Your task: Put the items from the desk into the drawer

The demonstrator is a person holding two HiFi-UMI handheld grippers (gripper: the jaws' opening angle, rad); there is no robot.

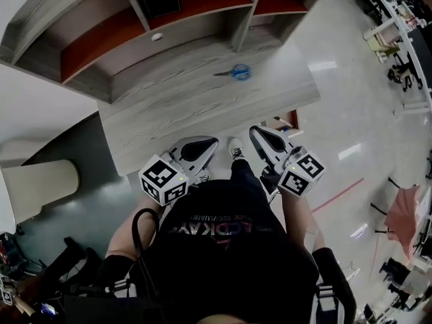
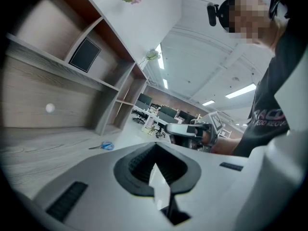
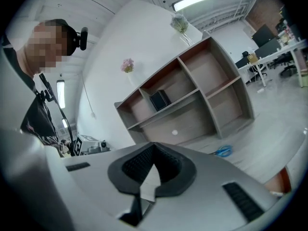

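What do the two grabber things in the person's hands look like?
Both the left gripper and right gripper are pale grey shells with black ribbed pads. Each carries a white cube printed with black square markers. The person wears a black T-shirt with lettering.

Matt wood-grain desk [image 1: 196,110], glossy floor [image 1: 351,106]

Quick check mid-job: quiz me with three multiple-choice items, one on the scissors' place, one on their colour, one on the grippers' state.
1. The scissors lie: A on the desk; B inside a box; C on a chair.
2. Their handles are: A red; B blue; C black.
3. The left gripper and right gripper are: A both open; B both shut, empty; C each holding something.
Answers: 1 A, they rest on the wood top; 2 B, blue loops show; 3 B, jaws together, nothing between.
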